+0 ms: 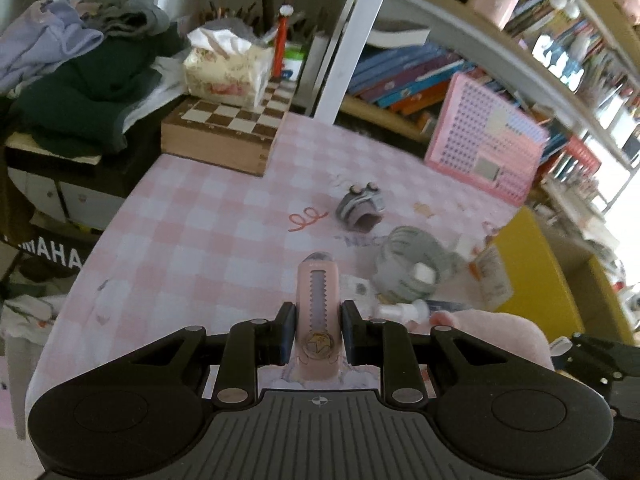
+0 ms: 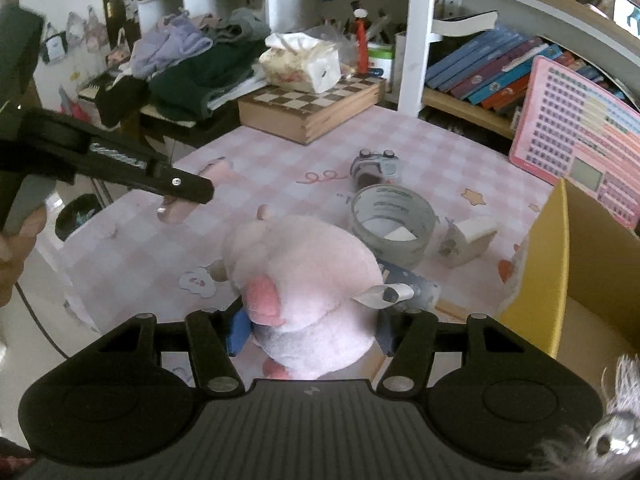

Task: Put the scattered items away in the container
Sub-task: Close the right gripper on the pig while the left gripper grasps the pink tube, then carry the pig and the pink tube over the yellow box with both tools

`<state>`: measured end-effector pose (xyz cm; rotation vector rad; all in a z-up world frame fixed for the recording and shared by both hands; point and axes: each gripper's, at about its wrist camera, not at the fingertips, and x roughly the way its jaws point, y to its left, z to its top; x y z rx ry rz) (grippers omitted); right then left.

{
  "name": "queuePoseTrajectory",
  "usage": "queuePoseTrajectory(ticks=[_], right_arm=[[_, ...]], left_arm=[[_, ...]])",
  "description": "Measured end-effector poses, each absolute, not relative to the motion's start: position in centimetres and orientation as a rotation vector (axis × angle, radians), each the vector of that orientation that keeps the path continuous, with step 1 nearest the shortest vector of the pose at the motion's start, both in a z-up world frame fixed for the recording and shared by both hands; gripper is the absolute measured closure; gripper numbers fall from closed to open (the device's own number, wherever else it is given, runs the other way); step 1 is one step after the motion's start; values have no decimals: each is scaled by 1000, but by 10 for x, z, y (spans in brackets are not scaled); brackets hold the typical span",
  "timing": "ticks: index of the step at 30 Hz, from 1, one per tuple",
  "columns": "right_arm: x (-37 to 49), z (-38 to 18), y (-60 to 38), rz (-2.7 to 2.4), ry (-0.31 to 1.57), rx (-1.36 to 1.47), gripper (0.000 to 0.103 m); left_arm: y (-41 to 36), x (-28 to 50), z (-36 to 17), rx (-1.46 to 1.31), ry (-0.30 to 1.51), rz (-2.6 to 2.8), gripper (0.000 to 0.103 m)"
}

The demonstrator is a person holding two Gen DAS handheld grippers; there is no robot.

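Observation:
My left gripper (image 1: 317,330) is shut on a pink utility knife (image 1: 318,300), held above the pink checked table (image 1: 192,232); the knife's tip points away from me. In the right wrist view that left gripper (image 2: 182,192) shows from the side at the left, with the knife (image 2: 216,170) sticking out past it. A pink plush pig (image 2: 304,276) fills my right gripper (image 2: 310,330), which is shut on it and holds it above the table. The yellow box (image 2: 554,276) stands at the right. On the table lie a tape roll (image 2: 392,222), a small toy car (image 2: 376,166) and a white tape dispenser (image 2: 470,240).
A wooden chess box (image 2: 316,110) with a tissue pack (image 2: 304,62) on it sits at the table's far edge. A pink keyboard toy (image 2: 580,144) leans against the bookshelf (image 2: 492,68). Clothes (image 2: 188,68) are piled at the back left. A blue tube (image 2: 416,284) lies under the pig.

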<state>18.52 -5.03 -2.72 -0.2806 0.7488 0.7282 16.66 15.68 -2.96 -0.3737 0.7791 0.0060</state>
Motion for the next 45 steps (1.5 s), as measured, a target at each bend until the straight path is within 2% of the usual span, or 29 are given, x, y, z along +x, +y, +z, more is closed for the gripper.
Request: queuePoseTrajectory(ticks=[10, 23, 45], right_arm=[[143, -1, -82, 637, 747, -195, 46], [95, 13, -109, 487, 745, -100, 45], [41, 14, -141, 285, 746, -35, 45]], left_arm=[[149, 119, 10, -368, 694, -76, 80], [135, 79, 26, -359, 656, -231, 80], [102, 71, 18, -334, 681, -443, 80]])
